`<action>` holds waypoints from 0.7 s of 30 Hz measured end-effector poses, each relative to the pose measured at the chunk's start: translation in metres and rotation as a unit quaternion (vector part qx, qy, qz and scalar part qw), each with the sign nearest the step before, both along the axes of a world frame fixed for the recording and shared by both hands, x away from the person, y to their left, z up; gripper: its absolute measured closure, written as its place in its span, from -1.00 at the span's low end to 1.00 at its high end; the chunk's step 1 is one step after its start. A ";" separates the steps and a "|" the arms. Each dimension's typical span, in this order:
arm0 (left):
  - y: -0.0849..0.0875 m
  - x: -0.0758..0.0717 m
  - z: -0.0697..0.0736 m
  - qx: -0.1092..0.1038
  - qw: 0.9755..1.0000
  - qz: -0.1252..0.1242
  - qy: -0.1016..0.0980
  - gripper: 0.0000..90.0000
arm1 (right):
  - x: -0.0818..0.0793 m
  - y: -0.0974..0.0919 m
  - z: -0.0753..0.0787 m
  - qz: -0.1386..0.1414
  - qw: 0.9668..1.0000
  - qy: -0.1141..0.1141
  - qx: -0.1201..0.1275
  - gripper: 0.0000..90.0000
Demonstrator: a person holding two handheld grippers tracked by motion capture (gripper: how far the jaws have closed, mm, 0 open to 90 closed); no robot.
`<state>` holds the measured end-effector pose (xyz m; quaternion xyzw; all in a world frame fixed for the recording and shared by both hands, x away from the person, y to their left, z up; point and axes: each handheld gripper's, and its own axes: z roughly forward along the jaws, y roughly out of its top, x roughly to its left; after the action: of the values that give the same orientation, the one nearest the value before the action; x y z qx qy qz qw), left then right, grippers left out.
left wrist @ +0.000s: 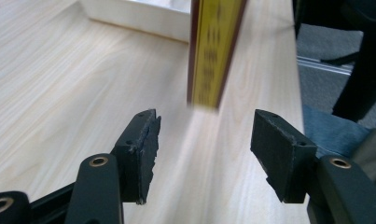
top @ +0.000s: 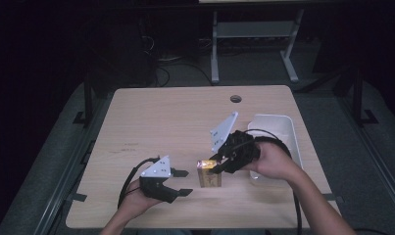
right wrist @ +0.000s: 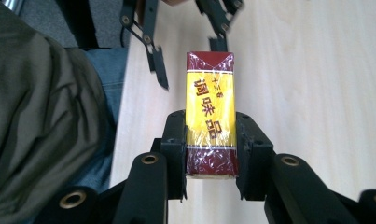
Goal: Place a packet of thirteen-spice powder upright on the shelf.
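Gripping a yellow and dark red box (right wrist: 210,119), the right gripper (top: 218,165) has its two black jaws pressed flat against the box's narrow sides, as the right gripper view shows; the wrapper is glossy and carries red characters. In the high view the box (top: 208,174) stands upright on the wooden table (top: 175,117), near the front edge and a little right of the middle, with the right gripper at its 2 o'clock and the right hand (top: 271,161) behind that.

At the box's 9 o'clock sits the left gripper (top: 184,182), its jaws released and spread apart, with nothing between the pads. In the left gripper view the box (left wrist: 216,51) rises just beyond the open jaws, clear of both pads (left wrist: 146,140). The left hand (top: 136,196) holds that gripper close to the table's front edge.

A white bin (top: 278,128) rests on the table at the box's 2 o'clock, just beyond the right hand, near the table's right edge.
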<state>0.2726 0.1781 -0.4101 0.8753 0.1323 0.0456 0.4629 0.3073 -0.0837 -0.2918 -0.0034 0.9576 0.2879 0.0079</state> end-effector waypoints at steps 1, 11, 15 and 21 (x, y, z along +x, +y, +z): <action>0.005 0.003 0.000 -0.003 1.000 0.014 0.000 -0.18 | 0.007 -0.006 0.006 -0.011 1.000 -0.005 -0.010 0.51; 0.018 0.010 0.000 -0.015 0.999 0.048 0.006 -0.27 | 0.031 -0.031 0.031 -0.047 0.998 -0.015 -0.045 0.51; 0.020 0.011 0.001 -0.016 0.998 0.054 0.006 -0.29 | 0.039 -0.043 0.041 -0.060 0.997 -0.025 -0.046 0.51; 0.023 0.013 -0.001 -0.009 0.998 0.058 0.005 -0.29 | 0.050 -0.061 0.049 -0.087 0.995 -0.025 -0.049 0.51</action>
<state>0.2856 0.2014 -0.4110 0.8623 0.1857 0.0667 0.4664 0.3577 -0.1443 -0.2428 0.0720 0.9669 0.2383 0.0562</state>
